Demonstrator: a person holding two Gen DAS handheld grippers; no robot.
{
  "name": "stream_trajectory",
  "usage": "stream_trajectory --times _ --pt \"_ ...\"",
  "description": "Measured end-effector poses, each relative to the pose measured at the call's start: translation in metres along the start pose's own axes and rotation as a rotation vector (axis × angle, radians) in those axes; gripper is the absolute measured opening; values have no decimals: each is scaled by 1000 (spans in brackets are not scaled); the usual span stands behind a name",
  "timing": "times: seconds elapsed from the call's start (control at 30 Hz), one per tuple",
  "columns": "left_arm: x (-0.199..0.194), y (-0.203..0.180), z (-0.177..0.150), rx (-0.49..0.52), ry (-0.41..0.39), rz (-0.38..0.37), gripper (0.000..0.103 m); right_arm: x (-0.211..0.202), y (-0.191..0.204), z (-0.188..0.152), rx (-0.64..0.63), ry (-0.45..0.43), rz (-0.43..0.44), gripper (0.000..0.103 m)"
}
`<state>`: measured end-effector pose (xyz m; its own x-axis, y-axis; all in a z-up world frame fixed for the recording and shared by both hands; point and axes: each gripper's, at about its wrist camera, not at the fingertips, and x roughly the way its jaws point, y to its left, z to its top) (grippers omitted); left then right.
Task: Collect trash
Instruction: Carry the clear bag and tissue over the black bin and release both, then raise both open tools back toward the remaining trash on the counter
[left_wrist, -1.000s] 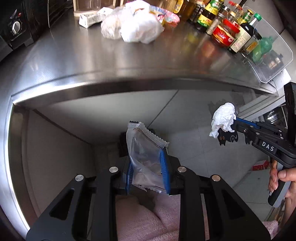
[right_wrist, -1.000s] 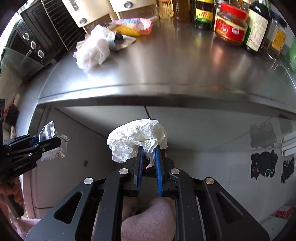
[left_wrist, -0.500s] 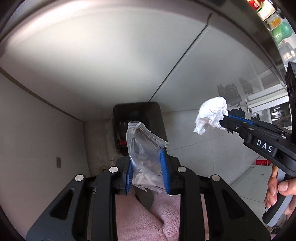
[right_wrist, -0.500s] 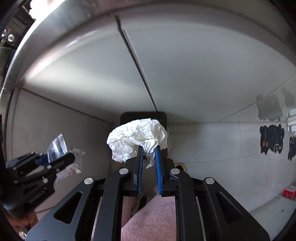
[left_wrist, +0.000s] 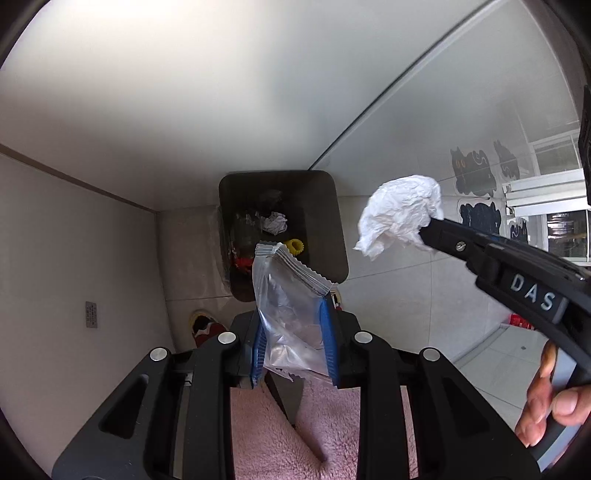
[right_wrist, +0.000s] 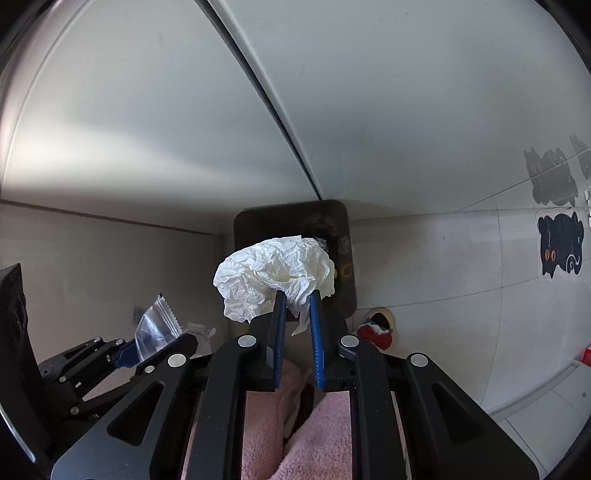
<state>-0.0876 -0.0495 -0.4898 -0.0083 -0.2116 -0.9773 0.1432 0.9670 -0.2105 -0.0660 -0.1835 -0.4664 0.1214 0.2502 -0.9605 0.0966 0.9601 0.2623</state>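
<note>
The left claw (left_wrist: 293, 317) is clenched on a clear wrapper (left_wrist: 288, 306) that hides the near rim of the black bin (left_wrist: 332, 229) on the floor. The right claw (right_wrist: 297, 306) grips a crumpled tissue (right_wrist: 273, 273), which covers most of the bin's mouth. Bin contents are dim and hard to identify.

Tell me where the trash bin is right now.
The trash bin stands open on the floor against the cabinet base, dead ahead in both wrist views, below the clear wrapper and crumpled tissue.
</note>
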Motion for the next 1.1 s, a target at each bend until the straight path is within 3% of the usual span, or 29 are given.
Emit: stream_trajectory --times 0.1,0.2,0.23,0.27,0.33,0.37,0.43,0.57,0.73,1.1 --pt "0 2 2 -1 -7 4 29 5 -1 3 12 12 18 17" --pt "-1 3 5 3 -19 6 45 6 0 7 18 5 35 19" --pt "-2 3 7 6 -23 8 48 5 2 8 15 0 31 26" --pt "-4 2 8 10 -27 14 51 3 3 9 15 -5 31 46" --pt "-8 1 10 15 -37 22 57 0 4 11 22 -21 24 64" --pt "-10 1 11 16 -43 28 59 -2 5 12 22 -32 16 63" --pt "-17 1 12 17 -56 31 74 -6 6 15 25 -37 5 66" --pt "-37 1 12 34 -96 48 93 -21 5 18 19 -62 -23 91" --pt "-66 -2 15 52 -124 32 95 -53 8 19 5 -95 -44 100" --pt "-171 5 7 55 -298 8 95 -143 24 15 -88 -184 -34 100"
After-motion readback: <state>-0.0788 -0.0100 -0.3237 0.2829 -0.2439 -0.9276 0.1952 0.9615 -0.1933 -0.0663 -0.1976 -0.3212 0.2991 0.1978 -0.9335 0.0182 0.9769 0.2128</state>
